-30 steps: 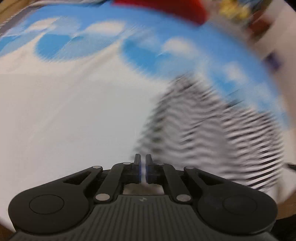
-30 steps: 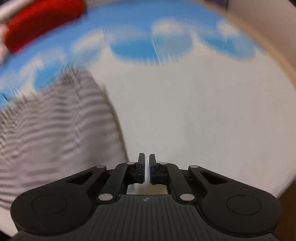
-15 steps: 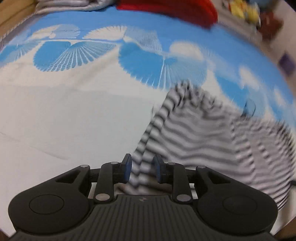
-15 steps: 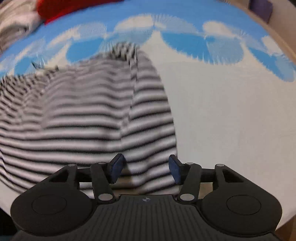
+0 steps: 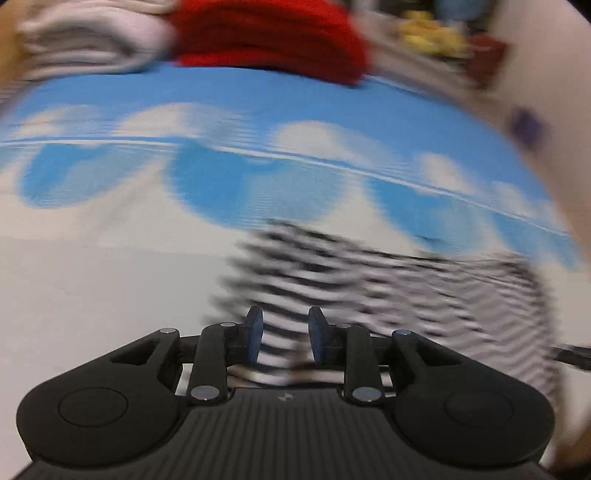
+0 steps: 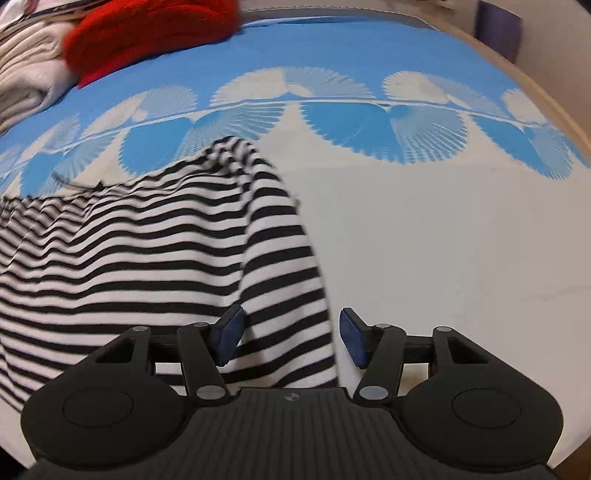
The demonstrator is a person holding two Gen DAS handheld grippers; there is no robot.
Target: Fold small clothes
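Presently, we find the striped garment (image 6: 155,258) lying on the blue-and-white cloth (image 6: 424,229), filling the left and lower centre of the right wrist view and the lower right of the left wrist view, where it is blurred.

The right gripper (image 6: 291,339) has its jaws opening, standing fairly wide. The garment's right-hand edge lies under the gap between them; the left pad (image 6: 229,338) sits over the stripes, the right pad over bare white cloth. We see neither pad pressing on the fabric.

The left gripper (image 5: 284,338) has its jaws parted by a narrower gap. Striped fabric shows between and beneath the pads; blur prevents us from saying whether they touch it, though no clamp is evident.

At the upper left of both views we note a red garment (image 6: 147,33) lying beside a pale folded pile (image 6: 26,81), well apart from the striped piece.
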